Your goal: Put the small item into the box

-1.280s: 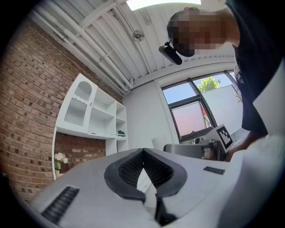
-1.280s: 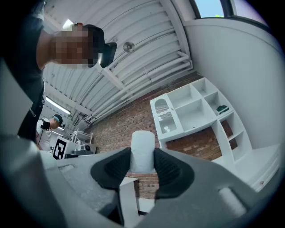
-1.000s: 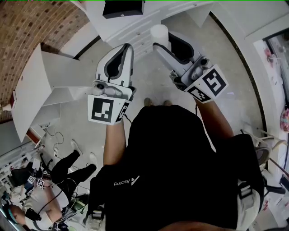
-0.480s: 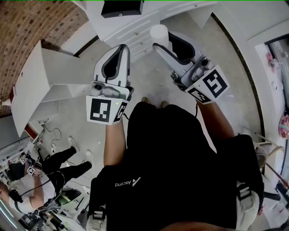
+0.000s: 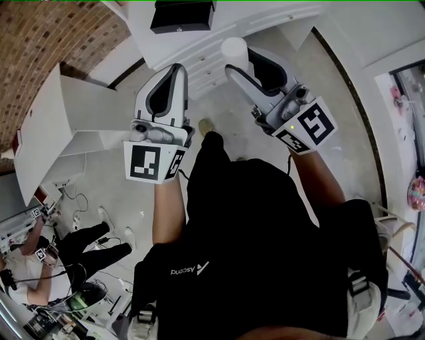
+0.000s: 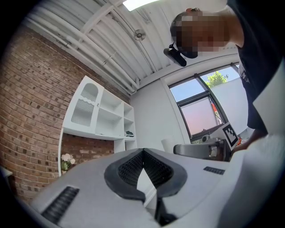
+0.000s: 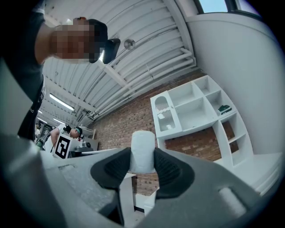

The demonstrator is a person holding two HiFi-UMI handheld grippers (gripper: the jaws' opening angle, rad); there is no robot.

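Clamped upright between the jaws of the right gripper point(image 7: 142, 159): a small white cylinder point(image 7: 142, 149), dark pads pressing on both its sides, top end poking out above them. Held up in the air, well above the floor point(image 5: 222, 109) and ahead of a black-shirted torso point(image 5: 265, 252). Not yet in a box. Behind the grasping jaws, a marker cube point(image 5: 304, 125), then a bare forearm.

Just beside it at about the same height, but apart, the left gripper point(image 5: 174, 70). Jaws clenched tip to tip there, grasping nothing, with only a sliver of white background visible below the meeting pads. At its rear, a second marker cube point(image 5: 151, 163).

Beyond the cylinder in the right gripper view, a white shelf unit point(image 7: 196, 104) against a brick wall point(image 7: 129, 120). Open compartments, one with slats, and a small dark-green thing point(image 7: 224, 108) in a right-hand one. From the left gripper view, the same unit beside a window point(image 6: 200, 104), with small white flowers point(image 6: 67, 159) below it.

In the head view, white furniture point(image 5: 73, 126) at left. At the top edge, a black rectangular object point(image 5: 182, 14), too cut off to identify. One shoe point(image 5: 206, 125) on the floor below the grippers. Low at left, another person point(image 5: 99, 242) among cables, with marker-tagged gear.
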